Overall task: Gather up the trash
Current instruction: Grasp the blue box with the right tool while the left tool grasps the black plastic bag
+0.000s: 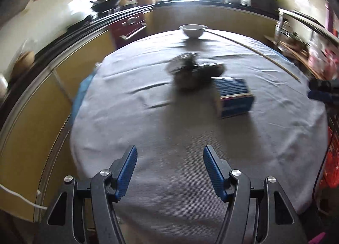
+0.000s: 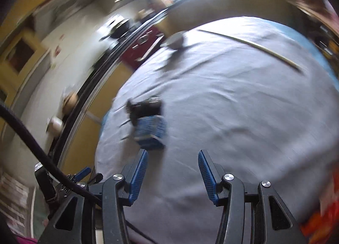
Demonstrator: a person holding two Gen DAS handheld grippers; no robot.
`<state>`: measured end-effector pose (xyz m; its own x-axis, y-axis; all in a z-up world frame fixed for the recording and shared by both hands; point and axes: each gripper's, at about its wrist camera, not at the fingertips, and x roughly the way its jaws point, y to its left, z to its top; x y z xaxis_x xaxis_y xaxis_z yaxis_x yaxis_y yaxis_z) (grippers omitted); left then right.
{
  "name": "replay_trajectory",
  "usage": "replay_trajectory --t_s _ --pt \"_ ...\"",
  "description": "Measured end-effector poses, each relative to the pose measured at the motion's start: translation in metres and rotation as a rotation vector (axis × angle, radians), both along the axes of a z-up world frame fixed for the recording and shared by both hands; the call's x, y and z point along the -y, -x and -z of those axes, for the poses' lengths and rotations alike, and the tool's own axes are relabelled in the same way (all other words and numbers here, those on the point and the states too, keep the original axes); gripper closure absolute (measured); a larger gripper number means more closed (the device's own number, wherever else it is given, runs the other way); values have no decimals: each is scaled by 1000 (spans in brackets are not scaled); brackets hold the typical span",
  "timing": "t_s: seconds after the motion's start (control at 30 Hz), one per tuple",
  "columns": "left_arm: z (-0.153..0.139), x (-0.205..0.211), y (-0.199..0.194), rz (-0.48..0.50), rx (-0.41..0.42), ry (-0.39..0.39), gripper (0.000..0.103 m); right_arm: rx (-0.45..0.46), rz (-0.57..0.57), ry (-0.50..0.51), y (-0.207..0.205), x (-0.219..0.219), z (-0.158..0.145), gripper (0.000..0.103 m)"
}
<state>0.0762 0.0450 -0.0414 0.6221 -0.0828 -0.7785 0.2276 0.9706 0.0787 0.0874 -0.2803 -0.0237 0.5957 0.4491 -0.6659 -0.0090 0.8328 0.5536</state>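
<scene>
A blue cardboard box (image 1: 235,96) lies on the grey tablecloth (image 1: 169,129) near the middle of the table. A dark crumpled wrapper heap (image 1: 193,72) lies just behind it. My left gripper (image 1: 170,159) is open and empty, well short of both. In the right wrist view the blue box (image 2: 150,133) and the dark wrapper (image 2: 146,107) lie ahead to the left. My right gripper (image 2: 172,162) is open and empty, its left fingertip close to the box. Both views are blurred.
A white bowl (image 1: 192,30) stands at the table's far edge, also blurred in the right wrist view (image 2: 173,41). A long thin stick (image 1: 260,53) lies across the far right. Yellow kitchen cabinets (image 1: 42,104) and a red oven (image 1: 129,29) stand to the left. An orange crate (image 1: 331,163) stands right.
</scene>
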Motion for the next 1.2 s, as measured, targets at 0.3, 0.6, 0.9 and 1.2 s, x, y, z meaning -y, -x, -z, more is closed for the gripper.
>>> replay_trajectory --t_s 0.3,0.6,0.9,1.2 --pt "20 -29 -20 -73 -61 35 37 -51 -254 -15 -128 -55 29 44" --pt "27 -41 -44 -120 -89 42 37 -164 -437 -38 -177 -84 68 43" --pt "34 -39 -58 -143 -109 29 38 -104 -669 195 -129 -121 53 39" --pt "28 -36 -57 -150 -100 3 37 -13 -708 432 -93 -148 62 39"
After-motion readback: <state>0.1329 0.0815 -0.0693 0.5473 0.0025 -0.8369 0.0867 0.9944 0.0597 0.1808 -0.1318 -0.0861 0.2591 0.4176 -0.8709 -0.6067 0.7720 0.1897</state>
